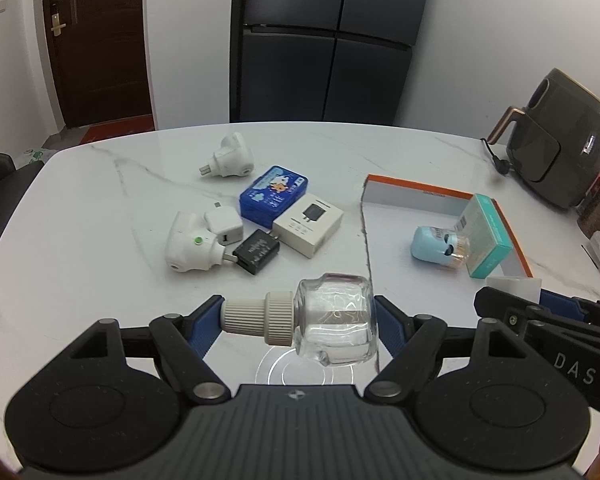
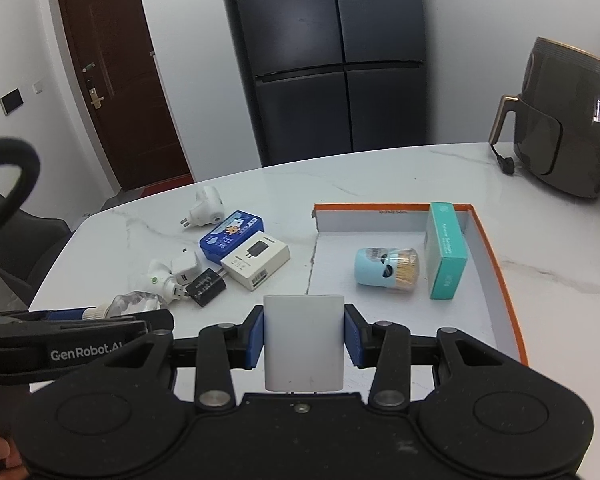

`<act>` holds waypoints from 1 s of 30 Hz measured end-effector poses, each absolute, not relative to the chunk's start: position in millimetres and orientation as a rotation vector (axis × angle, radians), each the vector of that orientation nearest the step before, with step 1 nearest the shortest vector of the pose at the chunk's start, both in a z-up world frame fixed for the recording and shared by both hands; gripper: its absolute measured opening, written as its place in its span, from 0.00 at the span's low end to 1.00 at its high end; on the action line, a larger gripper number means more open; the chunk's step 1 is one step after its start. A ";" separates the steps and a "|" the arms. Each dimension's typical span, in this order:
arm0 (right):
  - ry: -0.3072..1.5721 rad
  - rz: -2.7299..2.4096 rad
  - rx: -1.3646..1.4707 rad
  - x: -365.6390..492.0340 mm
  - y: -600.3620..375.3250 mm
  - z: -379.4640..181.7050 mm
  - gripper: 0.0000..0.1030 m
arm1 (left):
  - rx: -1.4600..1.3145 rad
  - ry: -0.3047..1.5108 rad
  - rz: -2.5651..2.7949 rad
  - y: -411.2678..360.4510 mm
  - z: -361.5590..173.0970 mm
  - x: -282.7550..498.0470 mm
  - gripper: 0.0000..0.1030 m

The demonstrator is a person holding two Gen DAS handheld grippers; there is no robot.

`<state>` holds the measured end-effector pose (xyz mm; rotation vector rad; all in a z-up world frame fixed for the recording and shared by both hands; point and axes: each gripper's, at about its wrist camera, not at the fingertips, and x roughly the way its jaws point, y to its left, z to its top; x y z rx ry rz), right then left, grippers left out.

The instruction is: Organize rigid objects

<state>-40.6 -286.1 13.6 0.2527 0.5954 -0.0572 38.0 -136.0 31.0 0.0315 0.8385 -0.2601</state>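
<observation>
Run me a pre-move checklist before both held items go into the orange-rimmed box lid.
1. Left gripper clamped on the clear glass bottle: ok, pads press its cap end and its base.
2. Right gripper clamped on the white block: ok, pads press both its sides.
3. Free floor in the box lid: ok, the near part is bare.
4. Things already inside: ok, the teal box lies along the right wall and the blue toothpick jar lies on its side beside it.
5. Bottle cap tight: cannot tell.
6. Grippers clear of each other: ok, side by side with a gap.
</observation>
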 end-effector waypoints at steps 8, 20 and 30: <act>0.593 -0.077 0.261 -47.9 -295.0 12.4 0.49 | 0.042 0.839 -0.280 -147.3 30.0 33.0 0.78; 0.591 -0.093 0.280 -56.2 -303.2 10.6 0.49 | 0.057 0.841 -0.301 -160.0 29.9 24.8 0.78; 0.585 -0.113 0.292 -62.2 -312.4 13.0 0.49 | 0.072 0.840 -0.327 -172.5 30.6 19.8 0.78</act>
